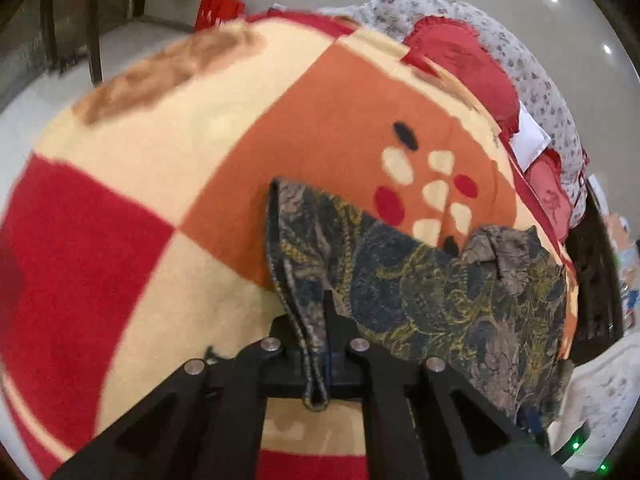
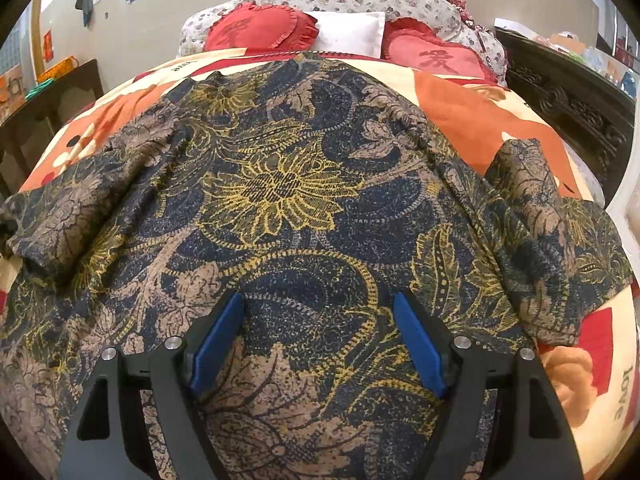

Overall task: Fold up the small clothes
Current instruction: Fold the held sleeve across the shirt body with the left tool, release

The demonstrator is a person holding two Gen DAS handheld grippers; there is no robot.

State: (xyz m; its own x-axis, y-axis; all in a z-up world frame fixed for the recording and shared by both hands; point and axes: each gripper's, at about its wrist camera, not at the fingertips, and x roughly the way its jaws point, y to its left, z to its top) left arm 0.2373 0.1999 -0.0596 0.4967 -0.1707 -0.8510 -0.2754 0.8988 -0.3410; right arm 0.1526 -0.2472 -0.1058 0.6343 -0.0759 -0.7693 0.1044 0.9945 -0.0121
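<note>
Folding looks just begun: left gripper pinches the floral garment's hem while right gripper hovers spread wide, needing its own grasp next.

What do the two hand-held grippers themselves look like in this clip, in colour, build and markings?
Both are matte black. The left hand-held gripper shows angular linkage arms with triangular cut-outs and round silver pivot bolts. The right hand-held gripper has the same black frame and bolts, plus flat blue pads lining its fingers. No cables, labels, sleeves or hands are visible in either view.
</note>
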